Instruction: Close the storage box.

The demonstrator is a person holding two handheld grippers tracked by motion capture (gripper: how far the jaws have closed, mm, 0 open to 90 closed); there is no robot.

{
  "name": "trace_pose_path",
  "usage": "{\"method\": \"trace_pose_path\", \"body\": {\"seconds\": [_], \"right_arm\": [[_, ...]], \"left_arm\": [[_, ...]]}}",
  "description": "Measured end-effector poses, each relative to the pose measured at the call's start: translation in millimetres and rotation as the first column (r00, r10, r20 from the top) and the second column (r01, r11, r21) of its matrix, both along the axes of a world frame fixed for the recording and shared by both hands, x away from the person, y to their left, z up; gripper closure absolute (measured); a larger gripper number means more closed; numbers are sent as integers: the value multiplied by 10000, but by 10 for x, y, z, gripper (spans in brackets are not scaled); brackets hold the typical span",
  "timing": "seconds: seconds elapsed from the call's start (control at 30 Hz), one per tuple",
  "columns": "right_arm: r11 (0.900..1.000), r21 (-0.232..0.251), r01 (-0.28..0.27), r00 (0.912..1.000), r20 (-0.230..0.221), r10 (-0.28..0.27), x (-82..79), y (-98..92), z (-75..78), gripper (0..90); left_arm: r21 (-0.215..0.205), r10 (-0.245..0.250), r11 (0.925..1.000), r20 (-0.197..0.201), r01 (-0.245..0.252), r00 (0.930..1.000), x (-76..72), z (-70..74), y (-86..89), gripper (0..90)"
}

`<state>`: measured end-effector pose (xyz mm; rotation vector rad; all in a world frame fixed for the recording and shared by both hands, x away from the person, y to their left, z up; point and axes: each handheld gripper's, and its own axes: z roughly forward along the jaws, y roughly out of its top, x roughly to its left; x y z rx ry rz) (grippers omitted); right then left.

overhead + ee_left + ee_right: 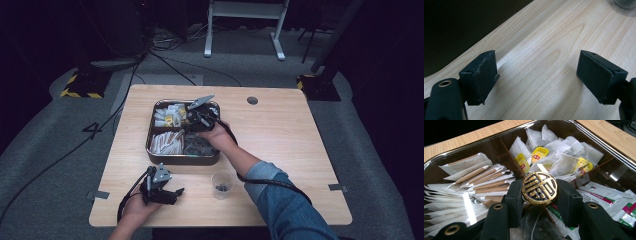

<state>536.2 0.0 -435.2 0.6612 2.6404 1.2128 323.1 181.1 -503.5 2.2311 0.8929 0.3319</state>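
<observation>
**Round gold-and-black disc clamped over the tray**

High view: right gripper [192, 116] reaching into the compartmented tray [183, 159]; left gripper [176, 193] low over the wooden table [280, 135], beside a clear cup [222, 184].

Left gripper view: jaws spread wide, nothing between, bare wood beneath.

Right gripper view: jaws closed on an embossed disc [539, 188]; beyond them yellow-tagged tea bags [559, 157], tag writing too small to read; paper sachets [477, 181] left.

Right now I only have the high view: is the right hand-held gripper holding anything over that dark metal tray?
Observer: Yes. The right hand-held gripper is shut on a round black-and-gold patterned disc.
Operator: And the other one?
Observer: The left hand-held gripper is open, with bare light wooden table between its jaws.
Operator: What lies behind the disc?
Observer: White tea bags with yellow tags, in one compartment of the dark metal tray.
</observation>
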Motion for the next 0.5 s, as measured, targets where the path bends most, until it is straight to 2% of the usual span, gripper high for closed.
{"method": "trace_pose_path", "body": {"seconds": [0.1,0.13,0.17,0.27,0.5], "right_arm": [[10000,77,57,9999,-134,-56,6,-3,-3,574],[9999,71,100,9999,-84,-99,1,-1,-6,549],[9997,195,150,9998,112,-152,-5,-3,-7,485],[9992,382,150,9999,-9,-150,-5,-18,9,465],[9957,919,75,9999,109,-86,-50,-132,199,445]], "left_arm": [[5,4,10000,-4,-4,10000,0,0,0,172],[2,1,10000,1,-1,10000,0,0,0,172],[0,1,10000,2,-1,10000,0,0,0,172],[-3,0,10000,-8,0,10000,0,0,0,172],[9,-6,10000,-19,6,10000,0,2,1,173]]}}
